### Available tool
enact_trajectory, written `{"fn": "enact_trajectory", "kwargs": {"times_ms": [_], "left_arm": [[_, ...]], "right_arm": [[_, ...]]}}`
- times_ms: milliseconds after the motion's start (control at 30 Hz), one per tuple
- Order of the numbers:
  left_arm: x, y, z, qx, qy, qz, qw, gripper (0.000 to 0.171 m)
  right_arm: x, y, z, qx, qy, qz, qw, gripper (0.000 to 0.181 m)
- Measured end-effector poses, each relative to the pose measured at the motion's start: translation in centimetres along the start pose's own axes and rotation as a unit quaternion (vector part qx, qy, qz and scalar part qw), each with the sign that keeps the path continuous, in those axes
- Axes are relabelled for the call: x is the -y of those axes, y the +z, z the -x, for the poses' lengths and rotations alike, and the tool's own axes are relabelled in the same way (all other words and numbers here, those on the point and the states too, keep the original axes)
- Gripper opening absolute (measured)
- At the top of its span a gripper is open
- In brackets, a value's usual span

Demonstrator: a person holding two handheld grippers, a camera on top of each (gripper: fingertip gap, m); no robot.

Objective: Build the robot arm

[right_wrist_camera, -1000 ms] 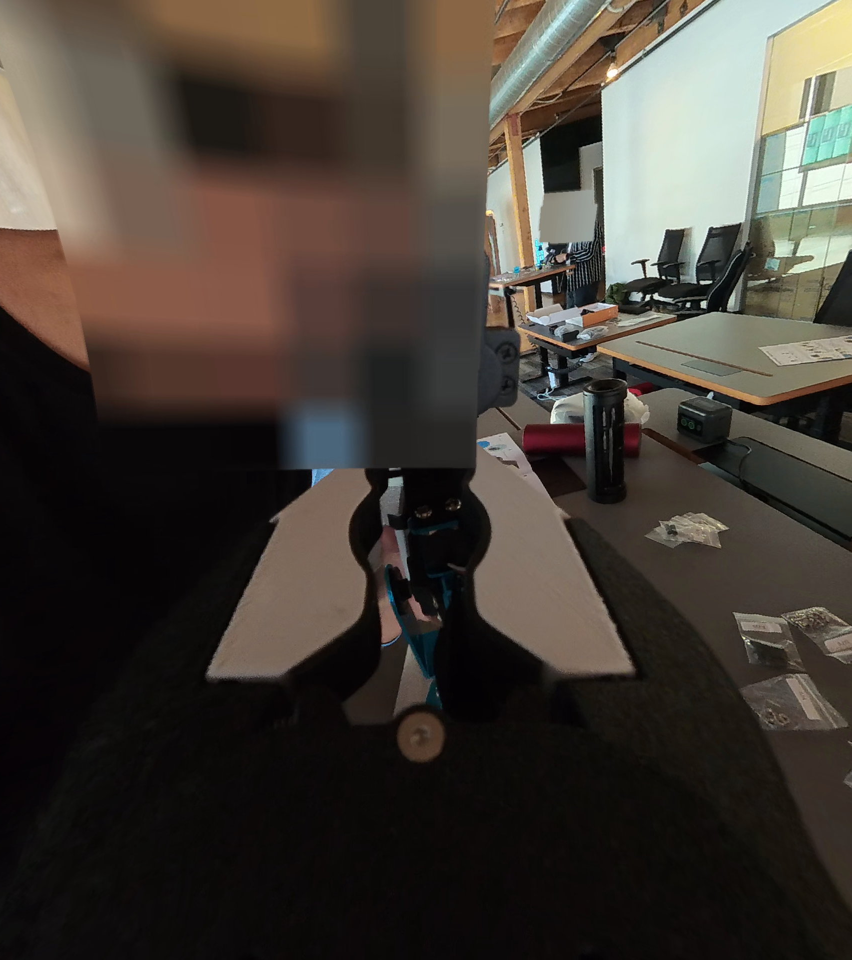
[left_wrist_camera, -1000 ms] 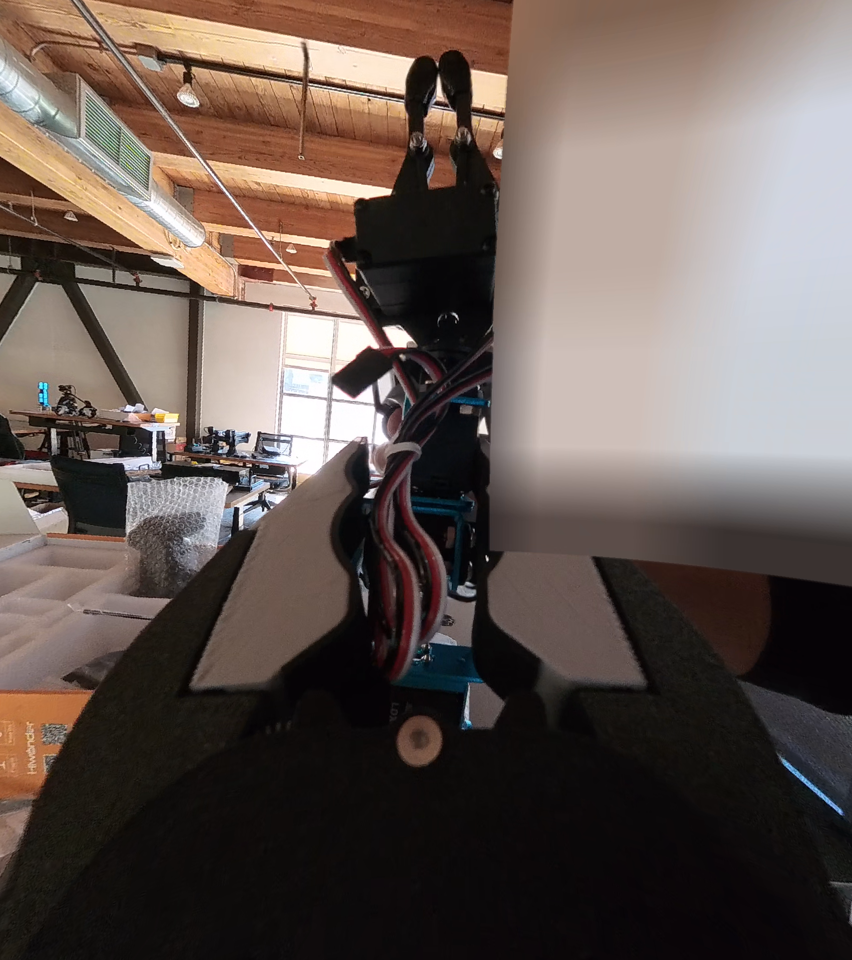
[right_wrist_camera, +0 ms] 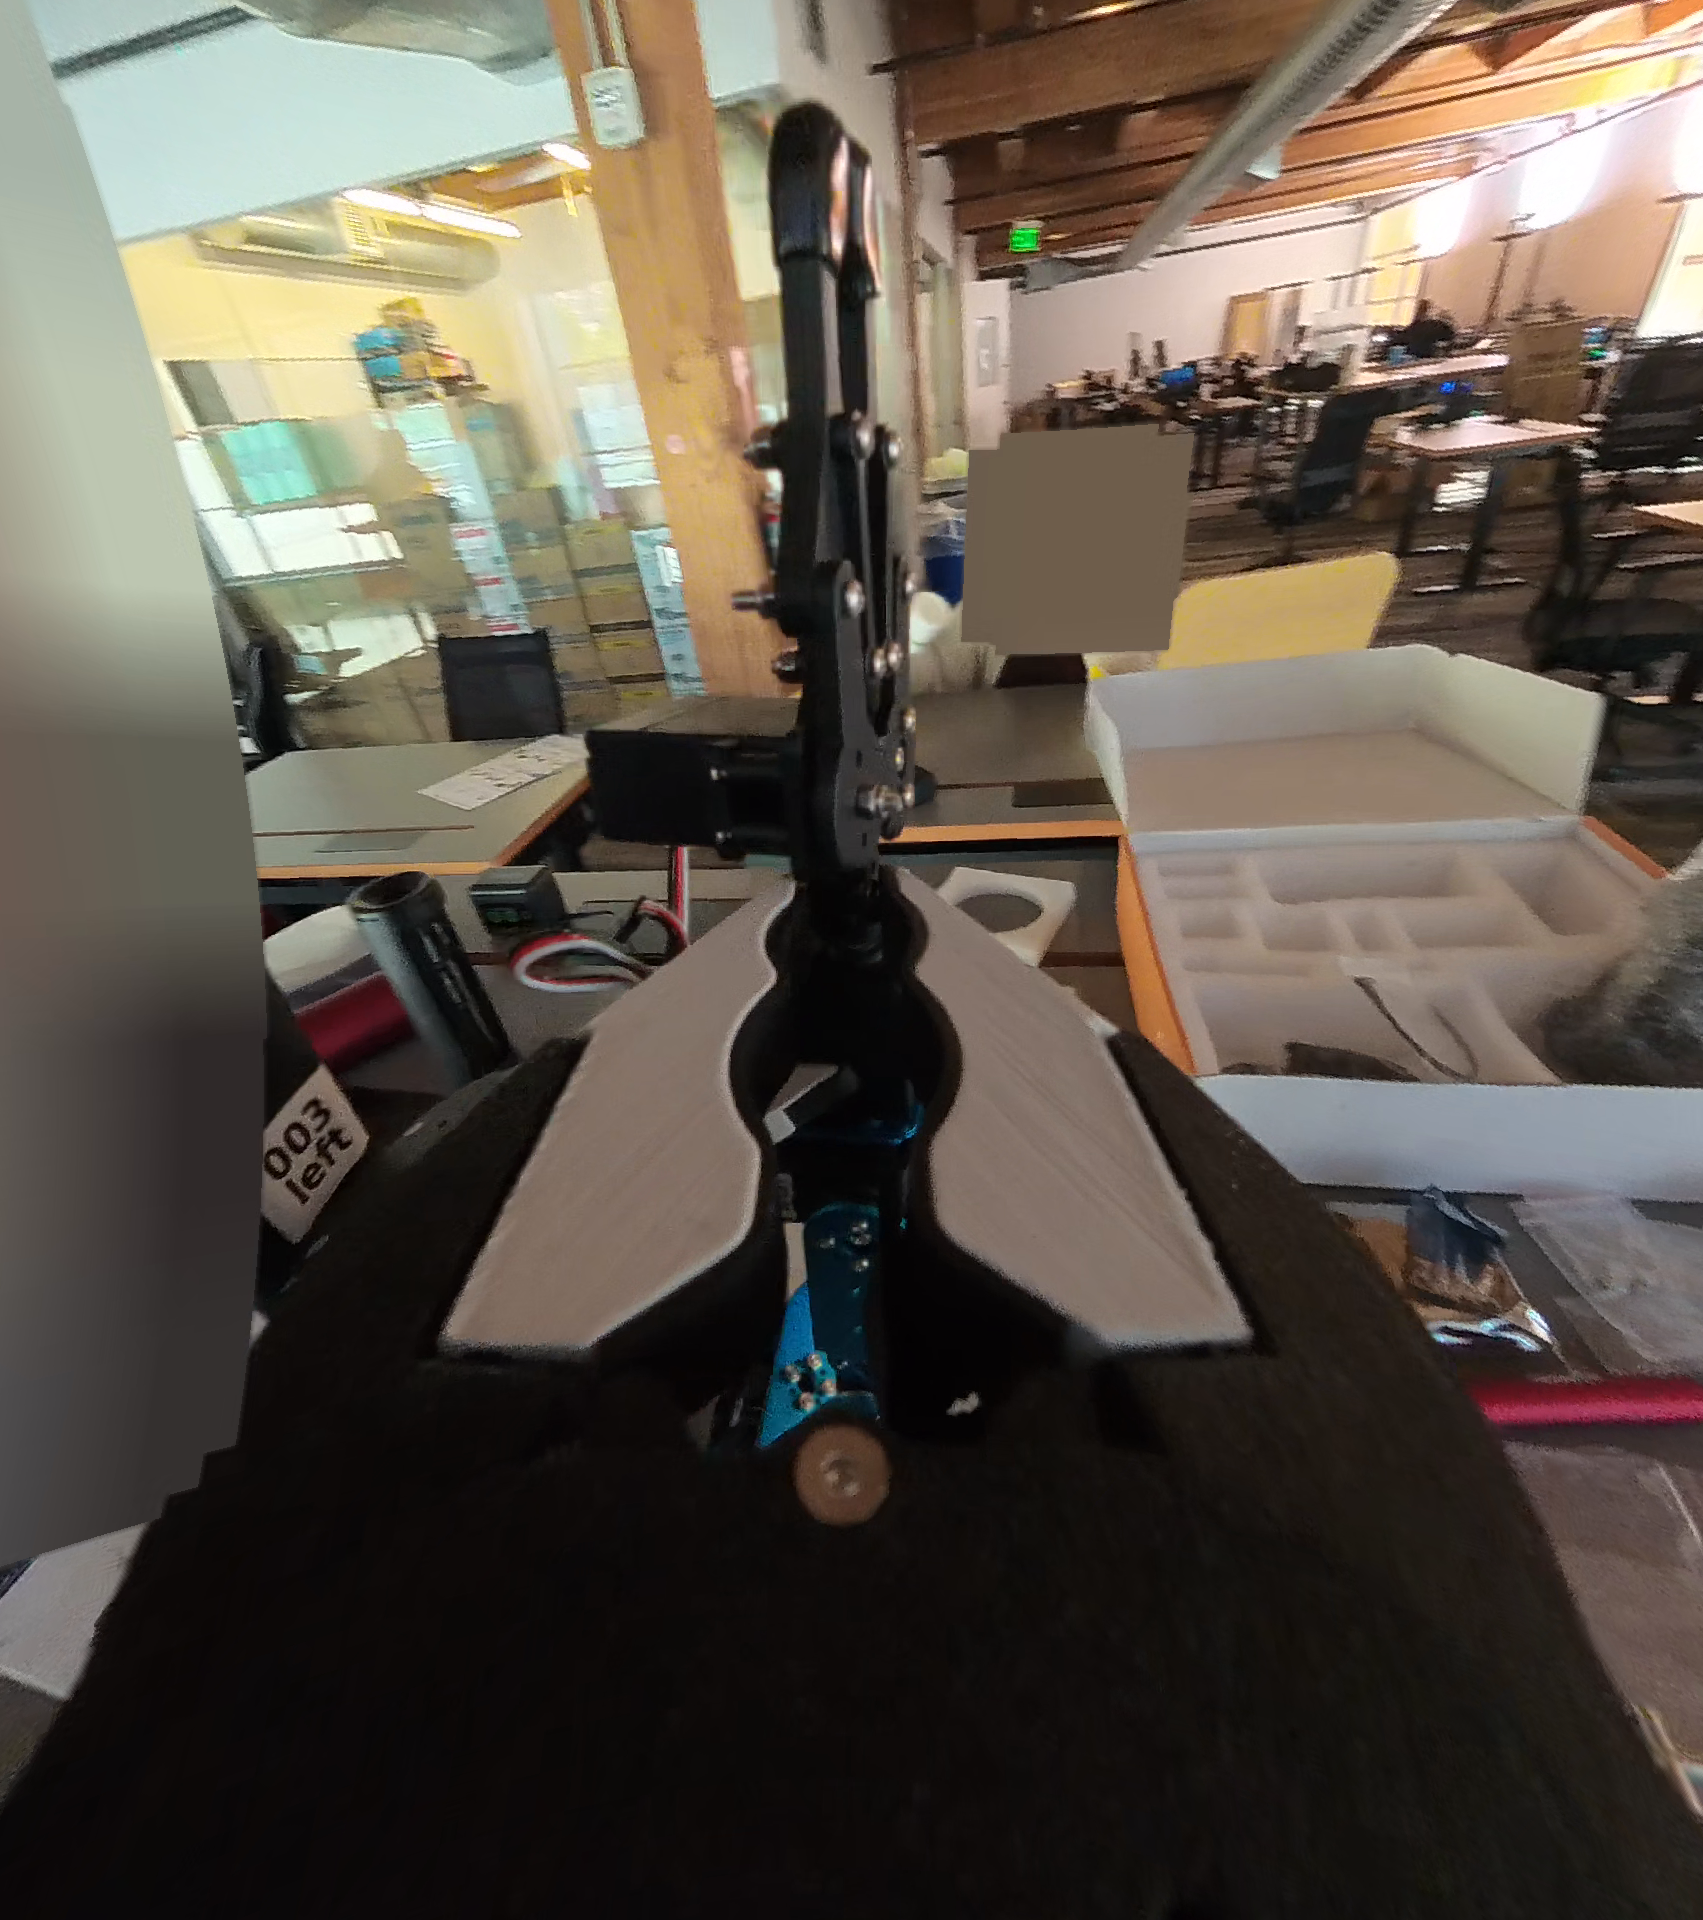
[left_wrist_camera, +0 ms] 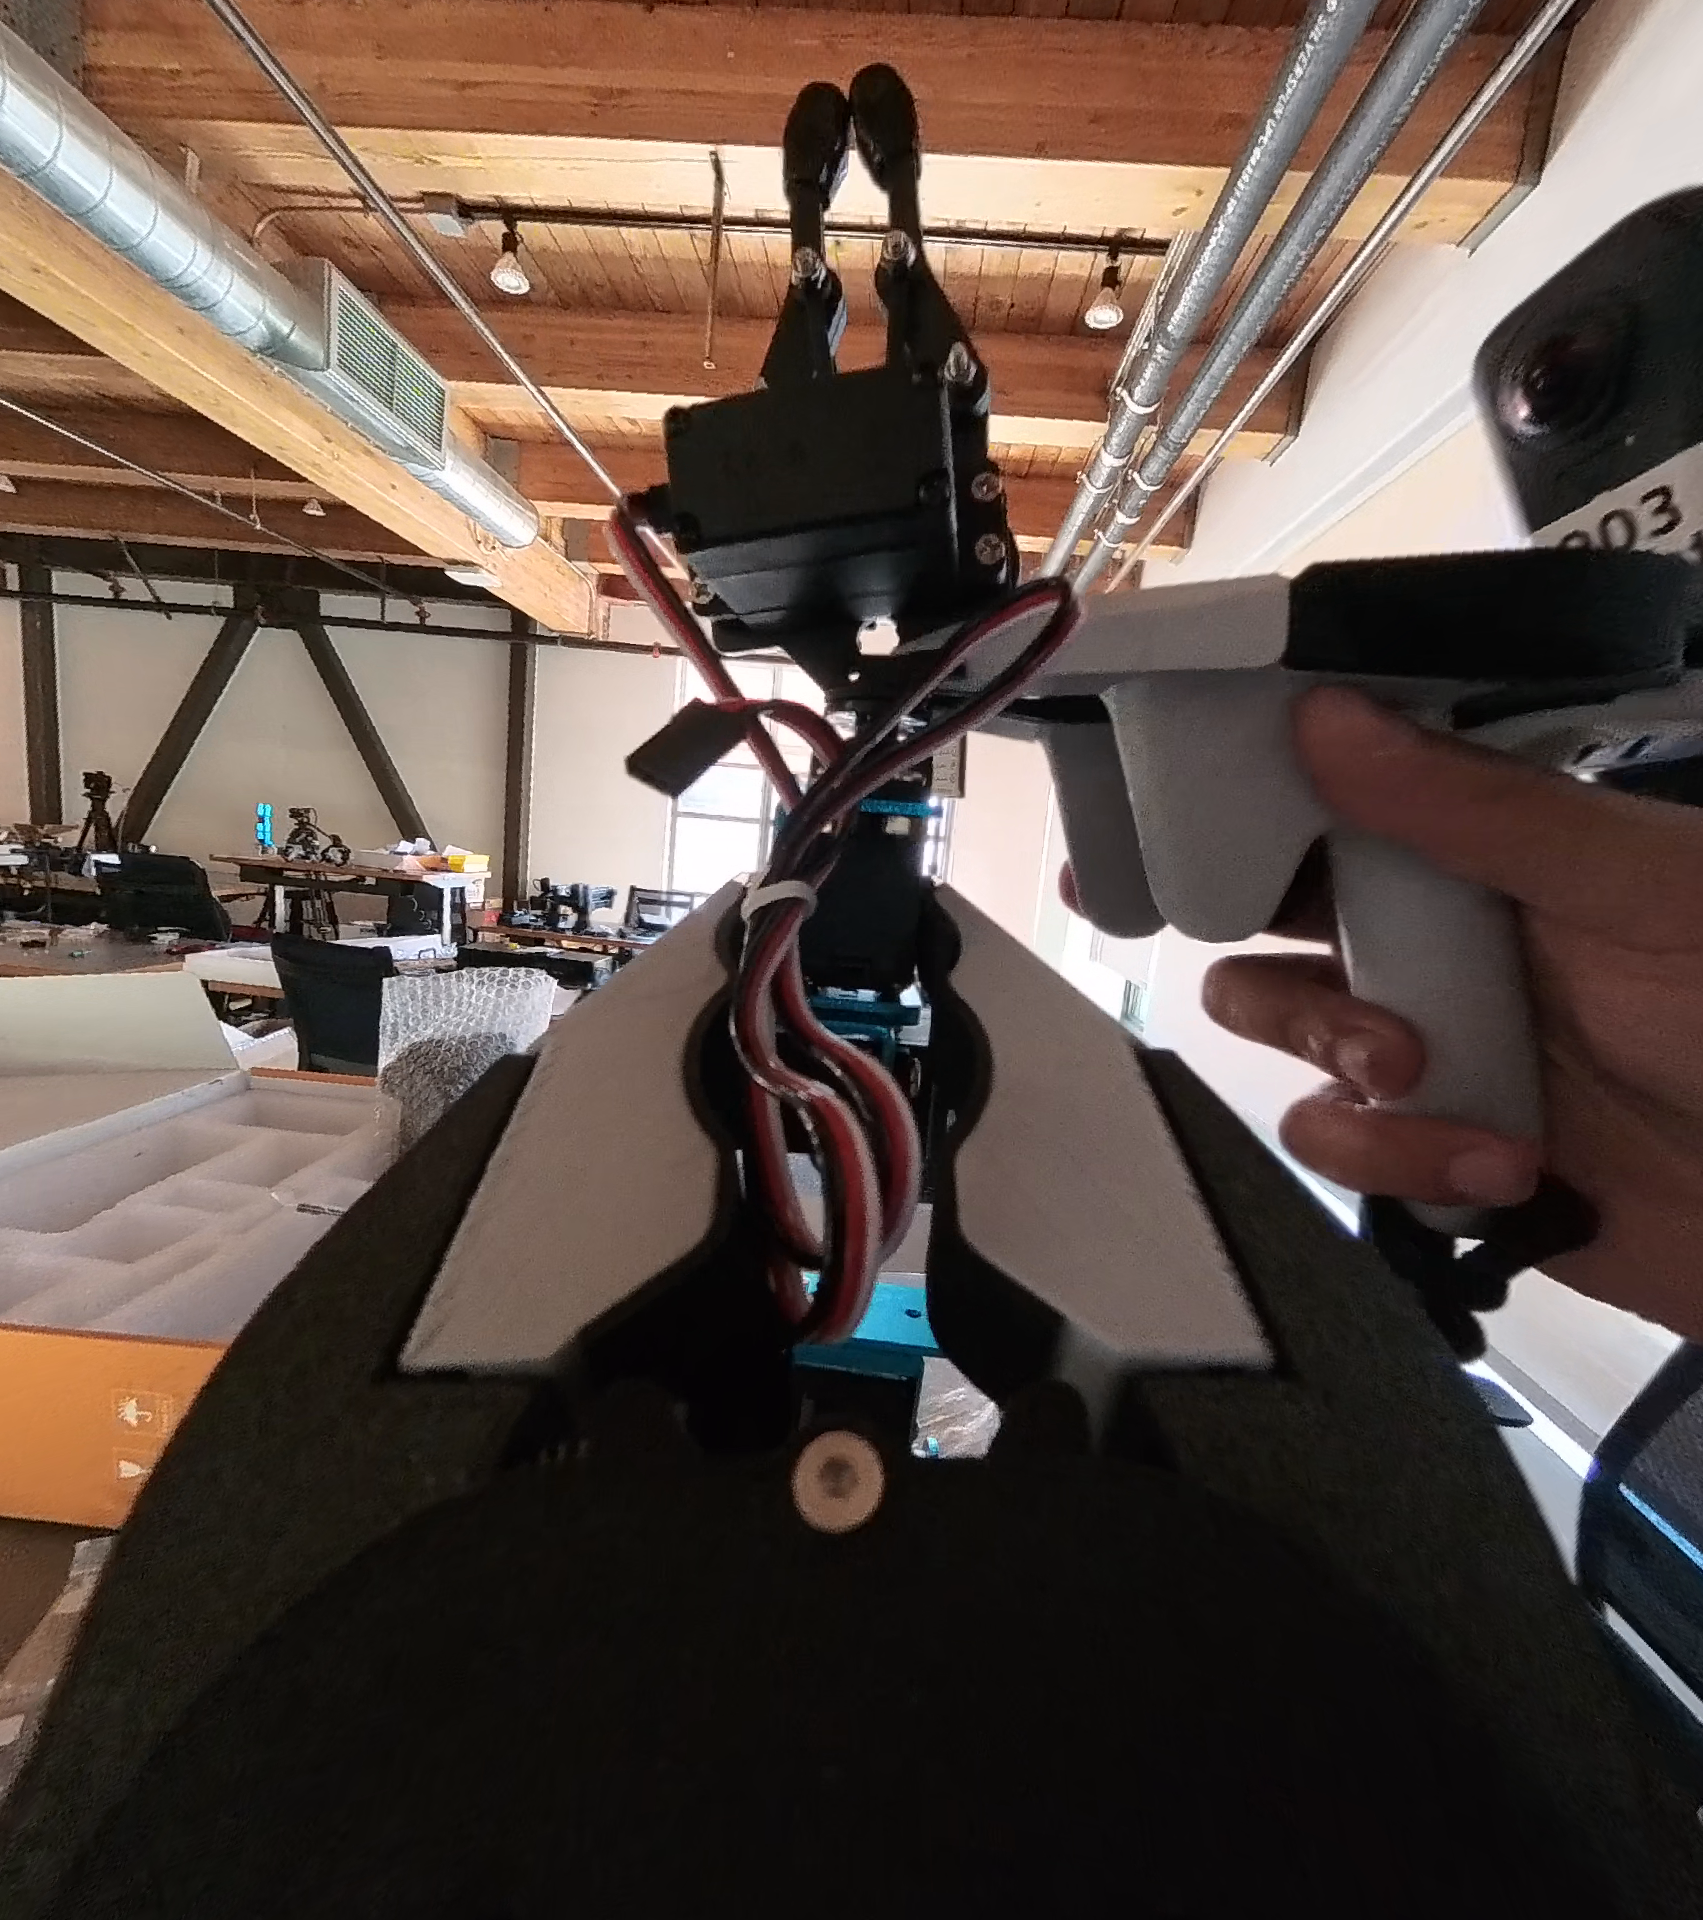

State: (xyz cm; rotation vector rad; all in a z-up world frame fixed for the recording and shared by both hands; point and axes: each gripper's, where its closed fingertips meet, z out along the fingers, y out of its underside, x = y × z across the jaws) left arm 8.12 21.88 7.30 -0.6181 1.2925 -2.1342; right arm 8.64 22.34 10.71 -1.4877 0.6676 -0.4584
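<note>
Two grippers clamp one small black-and-blue robot arm [left_wrist_camera: 842, 540] held upright above the table [right_wrist_camera: 1657, 1538]: the left gripper [left_wrist_camera: 842, 935] pinches its wired middle, the right gripper [right_wrist_camera: 842, 914] its neck near the claw.

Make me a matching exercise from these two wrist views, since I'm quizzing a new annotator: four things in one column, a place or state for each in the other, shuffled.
Things
1. small robot arm
2. servo wire bundle
3. foam-lined box
4. red cylinder

Places or states
A. lying on the table, right of the right gripper
B. open, compartments mostly empty
C. gripped between both grippers, claw pointing up
D. looping between the left gripper's fingers

Pairs: 1-C, 2-D, 3-B, 4-A
</note>
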Motion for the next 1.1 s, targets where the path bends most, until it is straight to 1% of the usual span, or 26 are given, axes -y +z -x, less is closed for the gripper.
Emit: {"fn": "enact_trajectory", "kwargs": {"times_ms": [100,133,267,367,500,567,667,733,767,833,867,967,1067,1100], "left_arm": [[0.0,-0.1,-0.2,0.002,0.003,-0.001,1.0,0.027],[0.1,-0.1,-0.3,0.0,0.001,-0.001,1.0,0.027],[0.1,-0.3,-0.3,-0.002,0.002,0.003,1.0,0.027],[0.1,-0.3,-0.3,0.0,0.003,0.0,1.0,0.027],[0.3,-0.7,-0.2,0.0,0.003,0.001,1.0,0.027],[0.3,-0.8,-0.2,-0.001,0.002,0.002,1.0,0.026],[0.0,-0.6,-0.3,-0.004,0.005,0.008,1.0,0.026],[-0.2,-0.5,-0.3,-0.005,0.004,0.01,1.0,0.026],[-0.3,-0.5,-0.4,-0.006,0.003,0.011,1.0,0.026],[-0.5,-0.4,-0.5,-0.009,0.003,0.015,1.0,0.026],[-0.6,-0.3,-0.5,-0.008,0.005,0.017,1.0,0.026],[-0.5,-0.4,-0.5,-0.003,0.012,0.017,1.0,0.025],[-0.2,-0.7,-0.5,-0.017,0.004,0.016,1.0,0.025],[-0.2,-0.8,-0.5,-0.018,0.003,0.015,1.0,0.025]], "right_arm": [[0.0,-0.2,0.1,-0.038,-0.031,0.011,0.999,0.01],[0.0,-0.3,0.1,-0.043,-0.03,0.012,0.999,0.01],[-0.1,-0.3,0.3,-0.018,0.006,0.018,1.0,0.01],[-0.1,-0.2,0.4,-0.014,-0.006,0.023,1.0,0.01],[0.0,-0.1,1.0,0.0,-0.041,0.037,0.998,0.012],[-0.2,-0.3,2.4,0.051,-0.051,0.041,0.997,0.04],[-0.3,-0.5,2.5,0.066,-0.05,0.042,0.996,0.044],[-0.3,-0.6,2.3,0.064,-0.041,0.041,0.996,0.041],[-0.2,-0.6,2.1,0.063,-0.033,0.04,0.997,0.036],[-0.2,-0.6,1.3,0.044,-0.018,0.031,0.998,0.019],[-0.2,-0.6,1.0,0.037,-0.016,0.027,0.999,0.014],[-0.1,-0.7,1.0,0.041,-0.008,0.019,0.999,0.013],[-0.1,-0.7,1.6,0.063,-0.016,0.025,0.998,0.014],[-0.1,-0.7,2.1,0.078,-0.021,0.024,0.996,0.02]]}}
